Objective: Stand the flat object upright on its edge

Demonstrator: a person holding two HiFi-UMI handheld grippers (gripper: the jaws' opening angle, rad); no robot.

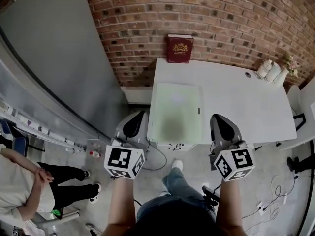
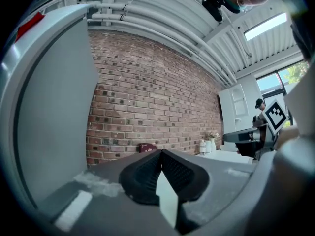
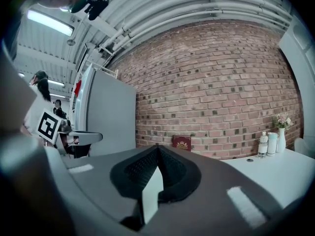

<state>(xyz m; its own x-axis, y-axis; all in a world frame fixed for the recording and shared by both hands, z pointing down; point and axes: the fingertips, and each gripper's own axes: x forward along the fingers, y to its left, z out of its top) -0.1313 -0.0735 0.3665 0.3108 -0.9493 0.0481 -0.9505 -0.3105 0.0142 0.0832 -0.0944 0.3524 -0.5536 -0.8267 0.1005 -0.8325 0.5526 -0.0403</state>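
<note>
- One onlooker (image 1: pixel 22 183) sits on the floor at the far left, well apart from the table (image 1: pixel 236 102), and has no part in the work.
- Left gripper (image 1: pixel 137 122): it hovers just short of the table's near edge. Its own view shows the ribbed pads (image 2: pixel 147 173) pressed together with nothing between them, so it carries nothing.
- Pale green mat (image 1: pixel 177 107): it lies flat on the left part of the table, between the two grippers and beyond them. Nothing rests on it. I take it for a work surface and not the thing to be stood up, though the pictures do not settle that.
- Red book (image 1: pixel 179 48): this looks like the task's flat object. It stands upright on its edge at the far side of the table, its back against the brick wall (image 1: pixel 211 14) and its crest cover facing out. Both gripper views show it the same way, small and erect at the foot of the wall (image 2: pixel 147 147) (image 3: pixel 181 142). Neither gripper is near it.
- Right gripper (image 1: pixel 222 124): it is level with the left one at the near edge. Its pads (image 3: pixel 170 173) are closed on each other, with nothing in them.
- Two bottles (image 1: pixel 268 69) and a small vase (image 1: pixel 282 73) stand at the far right corner, untouched.
- Judgement: if the book is the object, the standing-up already looks done and only its steadiness against the wall is open. If the mat is meant, nothing has begun.
</note>
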